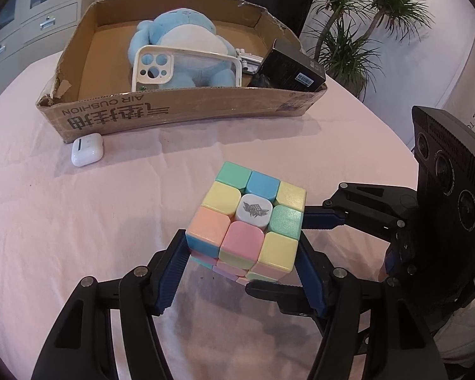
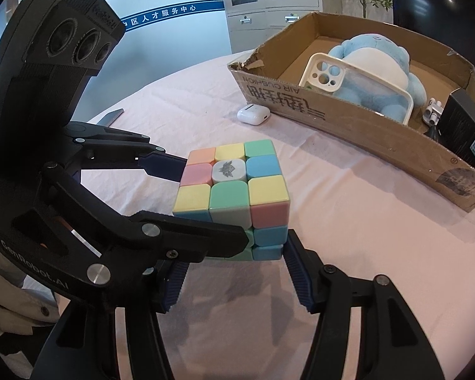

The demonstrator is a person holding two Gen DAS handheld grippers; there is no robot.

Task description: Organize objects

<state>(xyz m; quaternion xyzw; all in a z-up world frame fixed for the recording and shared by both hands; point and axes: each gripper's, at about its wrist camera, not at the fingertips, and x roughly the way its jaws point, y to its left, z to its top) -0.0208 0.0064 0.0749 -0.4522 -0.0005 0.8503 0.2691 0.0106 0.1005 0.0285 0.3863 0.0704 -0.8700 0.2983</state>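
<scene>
Evidently had the pastel plastic puzzle cube (image 1: 250, 218) pinched near the middle of the pink tablecloth (image 1: 79, 221), with the left gripper (image 1: 242, 266) part closed and its blue ribbed fingers (image 1: 174, 272) pressed against two opposite faces. Crowded the same cube from the right with the right gripper (image 2: 237, 256), spread about a cube's width; saw one of its fingers against a lower corner and the other hidden, so could not tell whether it truly gripped. Could not tell either whether the cube rested on the cloth. Judged the step a carry to the open brown cardboard box (image 1: 180, 107) at the far side. Seemed best to leave one firm hold only, release the other squarely without twisting the layers, lift clear of the near wall, pass over the small white earbud case (image 1: 87, 152), and aim for the bare floor left of the blue plush toy (image 1: 180, 28) and clear phone case (image 1: 186, 66).
</scene>
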